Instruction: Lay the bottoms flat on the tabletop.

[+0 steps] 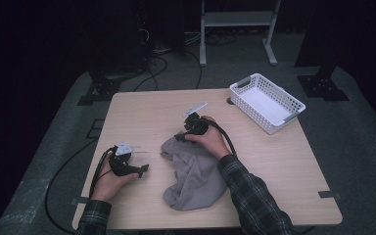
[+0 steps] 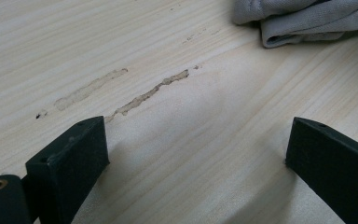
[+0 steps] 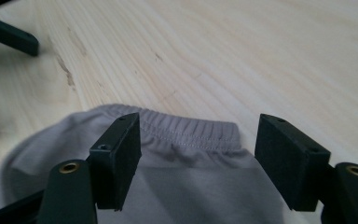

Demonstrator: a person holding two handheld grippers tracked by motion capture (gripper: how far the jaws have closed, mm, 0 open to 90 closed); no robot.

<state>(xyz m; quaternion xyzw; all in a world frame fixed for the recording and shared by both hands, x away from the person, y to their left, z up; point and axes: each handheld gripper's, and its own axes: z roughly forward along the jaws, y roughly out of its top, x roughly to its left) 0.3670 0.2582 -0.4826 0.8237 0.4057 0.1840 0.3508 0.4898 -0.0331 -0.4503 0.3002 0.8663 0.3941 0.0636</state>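
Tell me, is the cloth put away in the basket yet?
Not yet. The white basket holds no cloth, and the grey cloth lies crumpled on the table. The right gripper is open over its stitched edge, nothing pinched. The left gripper is open over bare wood. Grabbing and moving probably remain.

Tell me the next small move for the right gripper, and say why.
Probably lower the right gripper and close on the grey garment. Its jaws stand open, straddling the ribbed waistband without gripping it, so the cloth lies free on the table. The left gripper sits open over bare wood, apart from the garment.
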